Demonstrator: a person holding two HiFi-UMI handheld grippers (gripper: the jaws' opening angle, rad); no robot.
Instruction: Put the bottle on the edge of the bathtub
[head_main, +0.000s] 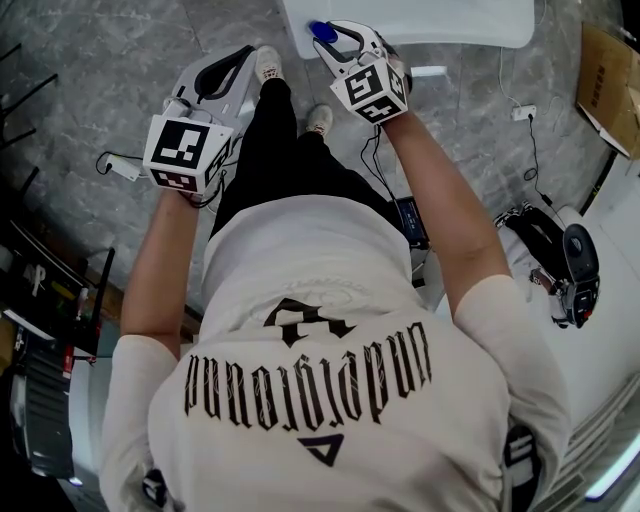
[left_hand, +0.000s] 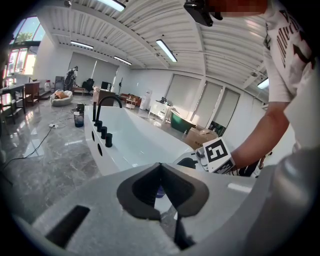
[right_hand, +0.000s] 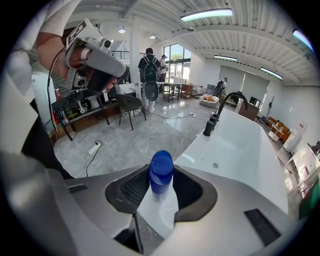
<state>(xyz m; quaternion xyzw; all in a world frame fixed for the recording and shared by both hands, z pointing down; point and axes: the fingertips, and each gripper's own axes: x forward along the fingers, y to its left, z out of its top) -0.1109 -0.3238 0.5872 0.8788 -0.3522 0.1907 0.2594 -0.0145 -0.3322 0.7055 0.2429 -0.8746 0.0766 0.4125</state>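
Observation:
A bottle with a blue cap (right_hand: 161, 172) stands upright between the jaws of my right gripper (right_hand: 161, 186), whose pads close on its sides. The white rim of the bathtub (right_hand: 240, 145) lies right under it. From the head view the bottle (head_main: 322, 31) and right gripper (head_main: 336, 36) sit over the near edge of the bathtub (head_main: 430, 20). My left gripper (head_main: 243, 57) hangs to the left over the floor, away from the tub. Its jaws meet at the tips with nothing between them (left_hand: 160, 167). The right gripper (left_hand: 202, 157) also shows in the left gripper view, at the tub's rim.
A black faucet (right_hand: 225, 107) and knobs (left_hand: 102, 134) stand along the tub's far rim. Power strips and cables lie on the grey stone floor (head_main: 118, 165) (right_hand: 94, 147). A cardboard box (head_main: 608, 85) and equipment (head_main: 570, 270) sit to the right. Chairs and people (right_hand: 150, 70) are far off.

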